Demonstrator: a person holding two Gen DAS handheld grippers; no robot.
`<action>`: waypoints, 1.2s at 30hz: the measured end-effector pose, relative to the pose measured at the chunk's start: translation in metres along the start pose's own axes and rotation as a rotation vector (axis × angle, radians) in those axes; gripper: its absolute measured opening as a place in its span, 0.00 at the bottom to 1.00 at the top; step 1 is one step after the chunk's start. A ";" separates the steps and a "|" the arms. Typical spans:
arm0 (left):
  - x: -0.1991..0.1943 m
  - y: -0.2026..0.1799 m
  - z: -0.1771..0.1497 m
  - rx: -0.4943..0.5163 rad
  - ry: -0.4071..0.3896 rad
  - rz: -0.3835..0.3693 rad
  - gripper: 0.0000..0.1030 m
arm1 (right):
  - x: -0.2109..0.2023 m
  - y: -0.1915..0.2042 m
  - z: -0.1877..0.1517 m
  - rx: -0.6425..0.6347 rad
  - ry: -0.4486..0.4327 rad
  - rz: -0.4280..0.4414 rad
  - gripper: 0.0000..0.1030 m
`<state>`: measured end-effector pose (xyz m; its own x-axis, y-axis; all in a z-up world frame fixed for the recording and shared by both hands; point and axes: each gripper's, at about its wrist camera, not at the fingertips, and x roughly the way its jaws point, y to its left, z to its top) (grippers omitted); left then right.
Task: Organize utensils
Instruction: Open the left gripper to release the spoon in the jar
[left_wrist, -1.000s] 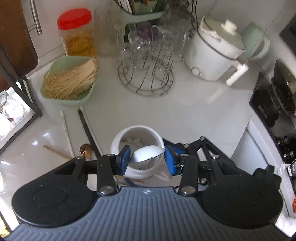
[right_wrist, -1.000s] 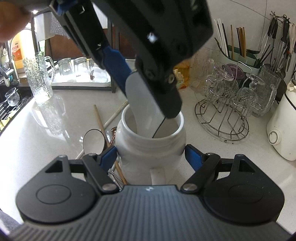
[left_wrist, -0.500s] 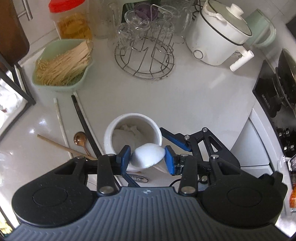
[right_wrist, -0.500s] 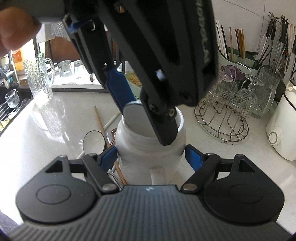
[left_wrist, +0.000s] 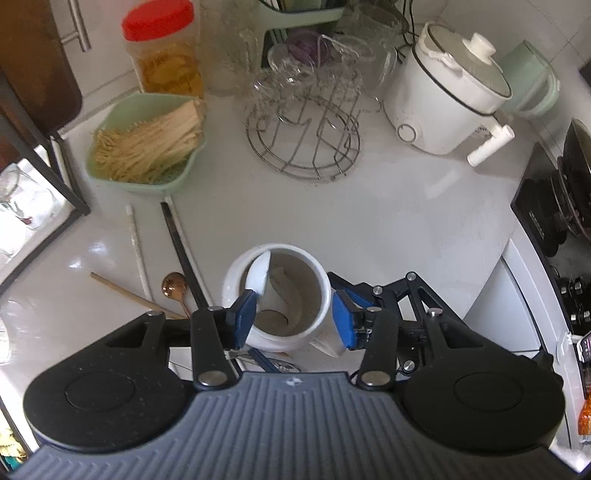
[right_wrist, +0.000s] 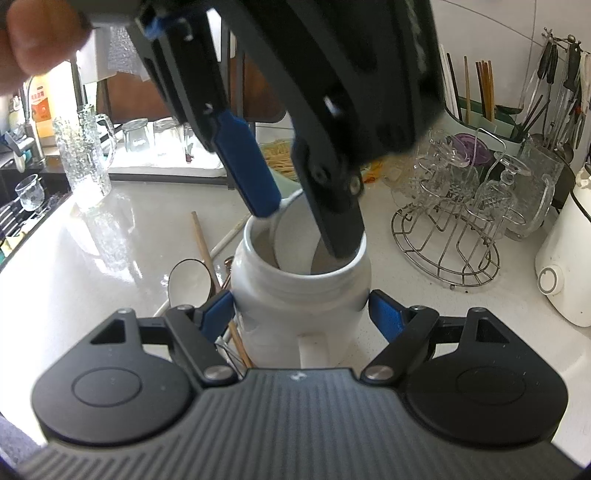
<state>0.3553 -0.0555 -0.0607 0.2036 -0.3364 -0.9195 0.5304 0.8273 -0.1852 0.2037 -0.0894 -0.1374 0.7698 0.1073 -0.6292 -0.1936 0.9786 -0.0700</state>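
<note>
A white spoon (left_wrist: 257, 274) that was pinched between the blue pads of the left gripper (left_wrist: 294, 318) a second ago now leans free inside the white jar (left_wrist: 279, 295), its bowl propped against the inner wall by the rim. The left gripper's jaws are opening, wider apart than before, with nothing pressed between them as they hang over the jar's mouth. From the right wrist view, the spoon (right_wrist: 291, 236) has dropped from above the rim to well down in the jar (right_wrist: 301, 295), and the left gripper (right_wrist: 306, 229) has come lower, its fingertips now at the opening.
</note>
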 end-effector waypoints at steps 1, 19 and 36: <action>-0.003 0.000 -0.001 -0.001 -0.012 0.005 0.51 | 0.000 0.000 0.000 0.002 0.000 0.001 0.80; -0.082 0.001 -0.045 -0.018 -0.327 0.091 0.52 | 0.002 0.000 0.004 0.003 0.020 0.010 0.80; -0.105 0.040 -0.106 -0.205 -0.452 0.151 0.52 | 0.004 0.000 0.008 0.035 0.045 0.002 0.79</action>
<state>0.2681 0.0609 -0.0083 0.6244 -0.3297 -0.7081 0.3047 0.9375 -0.1678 0.2111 -0.0879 -0.1337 0.7414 0.1022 -0.6632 -0.1729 0.9841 -0.0416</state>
